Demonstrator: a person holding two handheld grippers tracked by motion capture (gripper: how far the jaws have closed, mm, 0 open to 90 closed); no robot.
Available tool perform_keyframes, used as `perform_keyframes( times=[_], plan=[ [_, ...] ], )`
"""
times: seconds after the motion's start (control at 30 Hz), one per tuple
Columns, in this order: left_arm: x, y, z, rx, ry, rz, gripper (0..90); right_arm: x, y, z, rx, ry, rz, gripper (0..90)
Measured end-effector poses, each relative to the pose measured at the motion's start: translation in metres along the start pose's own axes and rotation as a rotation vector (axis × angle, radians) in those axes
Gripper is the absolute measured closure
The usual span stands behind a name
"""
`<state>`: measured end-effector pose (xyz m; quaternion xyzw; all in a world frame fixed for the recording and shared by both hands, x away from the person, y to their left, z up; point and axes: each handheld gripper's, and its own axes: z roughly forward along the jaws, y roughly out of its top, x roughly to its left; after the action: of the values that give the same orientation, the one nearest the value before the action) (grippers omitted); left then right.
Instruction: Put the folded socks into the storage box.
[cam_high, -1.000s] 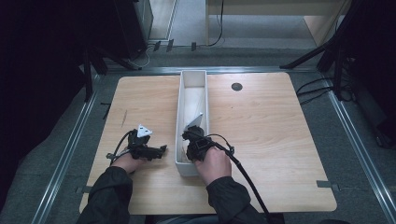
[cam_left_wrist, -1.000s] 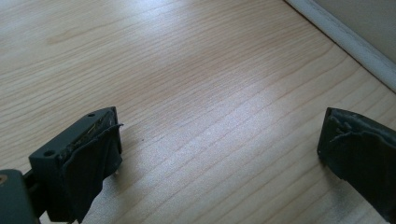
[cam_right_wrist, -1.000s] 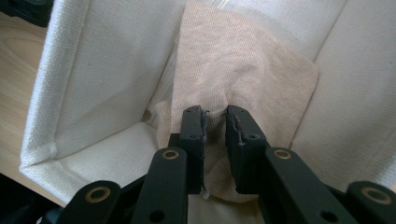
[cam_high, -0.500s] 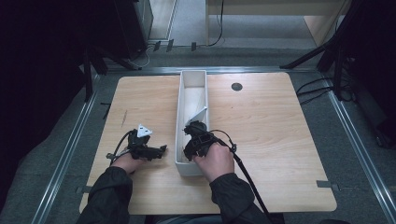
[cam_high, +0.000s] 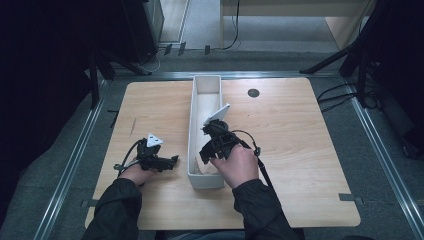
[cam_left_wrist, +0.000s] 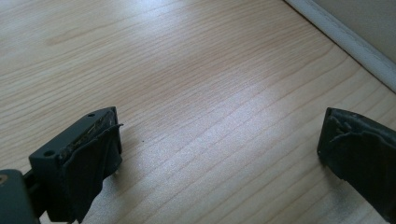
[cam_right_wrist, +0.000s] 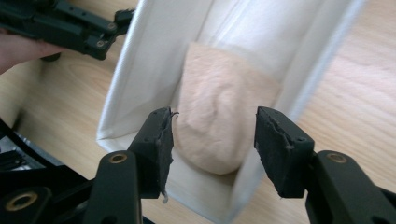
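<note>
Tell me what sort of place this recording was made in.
Probably a lab or data-collection workspace, not a home: a bare wooden table framed by metal rails on grey carpet, cables and dark stands around it, and a person working handheld grippers over a white tray.

no readable text, labels or numbers

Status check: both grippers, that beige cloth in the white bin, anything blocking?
Right gripper jaws just opened, nothing gripped. Left gripper open over table. Beige cloth lying in white bin. Nothing blocking.

Wooden table under my cameras

On it I see a long white tray lying lengthwise at the middle, and a small dark disc near the far edge.
</note>
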<state>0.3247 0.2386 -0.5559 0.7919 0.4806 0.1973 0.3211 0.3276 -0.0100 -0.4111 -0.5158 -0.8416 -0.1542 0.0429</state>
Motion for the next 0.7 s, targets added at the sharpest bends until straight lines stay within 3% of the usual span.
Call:
perform_keyframes(
  times=[0.43,0.7],
  plan=[
    [0.0,0.0,0.0,0.0,0.0,-0.001,0.0,-0.039,-0.001,-0.033,-0.069,0.004,0.047,42.7],
    [0.0,0.0,0.0,-0.001,0.0,-0.003,0.0,-0.059,-0.007,-0.04,-0.083,-0.007,0.063,41.6]
  ],
)
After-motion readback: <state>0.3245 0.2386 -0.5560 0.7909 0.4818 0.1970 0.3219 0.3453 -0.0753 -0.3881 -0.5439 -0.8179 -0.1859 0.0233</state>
